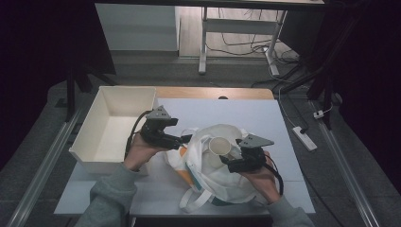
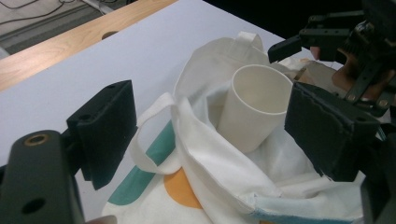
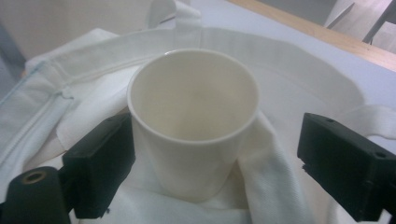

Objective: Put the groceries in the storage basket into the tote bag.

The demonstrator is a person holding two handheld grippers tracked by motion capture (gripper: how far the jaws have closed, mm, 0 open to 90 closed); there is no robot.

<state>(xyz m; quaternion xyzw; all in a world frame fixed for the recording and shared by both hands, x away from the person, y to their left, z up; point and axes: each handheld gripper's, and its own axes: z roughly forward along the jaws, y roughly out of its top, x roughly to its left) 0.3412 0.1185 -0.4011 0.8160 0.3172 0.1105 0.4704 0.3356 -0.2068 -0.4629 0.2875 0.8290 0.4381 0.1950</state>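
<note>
A white paper cup (image 1: 220, 145) stands upright inside the mouth of a white tote bag (image 1: 213, 184) lying on the table. In the right gripper view the cup (image 3: 194, 121) sits between the jaws of my right gripper (image 3: 219, 154), which is open; the right-hand pad is clearly off the cup. My right gripper (image 1: 228, 161) is just right of the cup. My left gripper (image 1: 185, 140) is at the bag's left edge. Its jaws (image 2: 215, 116) stand open, wide apart, over the bag's rim and handle (image 2: 154, 135), with the cup (image 2: 254, 102) beyond.
A white open bin (image 1: 118, 101) stands at the table's left, close behind my left hand. The white tabletop (image 1: 236, 113) ends in a wooden strip (image 1: 213, 92) at the far edge. On the floor to the right lies a power strip (image 1: 302, 137).
</note>
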